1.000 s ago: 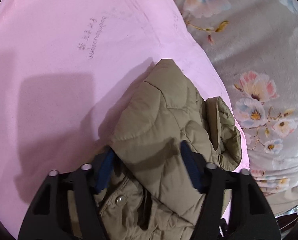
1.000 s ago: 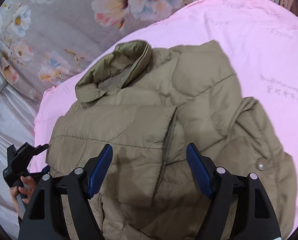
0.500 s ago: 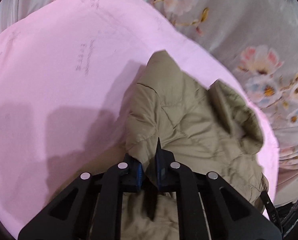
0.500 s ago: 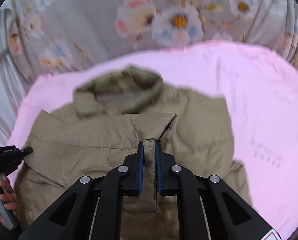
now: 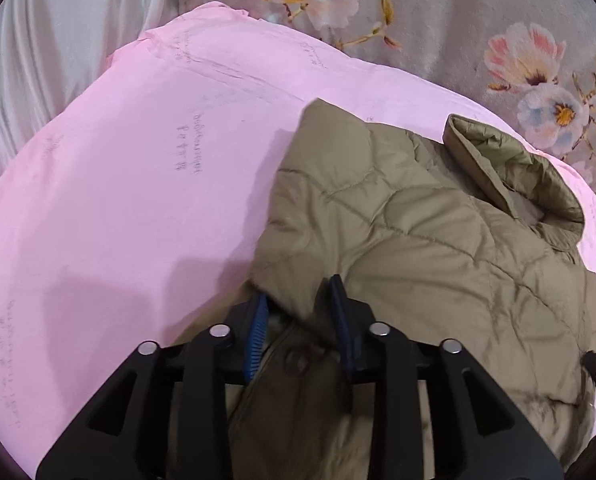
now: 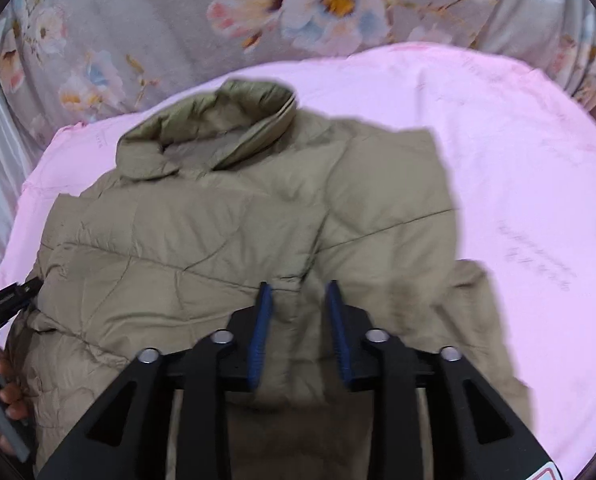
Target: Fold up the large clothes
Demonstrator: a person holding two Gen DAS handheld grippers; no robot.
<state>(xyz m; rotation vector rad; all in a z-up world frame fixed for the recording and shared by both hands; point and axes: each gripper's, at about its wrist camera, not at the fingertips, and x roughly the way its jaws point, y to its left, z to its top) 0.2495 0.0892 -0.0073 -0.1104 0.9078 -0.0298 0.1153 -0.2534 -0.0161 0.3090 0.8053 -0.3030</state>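
Observation:
An olive quilted jacket point(image 5: 417, 240) lies on a pink sheet point(image 5: 118, 200), collar point(image 5: 517, 168) at the far side. My left gripper point(image 5: 298, 300) stands partly open with a fold of the jacket's edge between its blue pads. In the right wrist view the jacket point(image 6: 218, 240) lies spread with its collar point(image 6: 210, 140) away from me. My right gripper point(image 6: 298, 300) is partly open over the jacket's folded-in panel, with fabric lying between the pads.
The pink sheet point(image 6: 517, 160) covers a bed with a grey floral cover point(image 6: 178, 20) behind it. White curtain folds point(image 5: 38, 40) hang at the far left. The person's hand and the other gripper point(image 6: 2, 320) show at the jacket's left edge.
Both grippers were open, shut on jacket folds half a second ago, and now stand partly open again. The folded-in panel now lies flat on the jacket.

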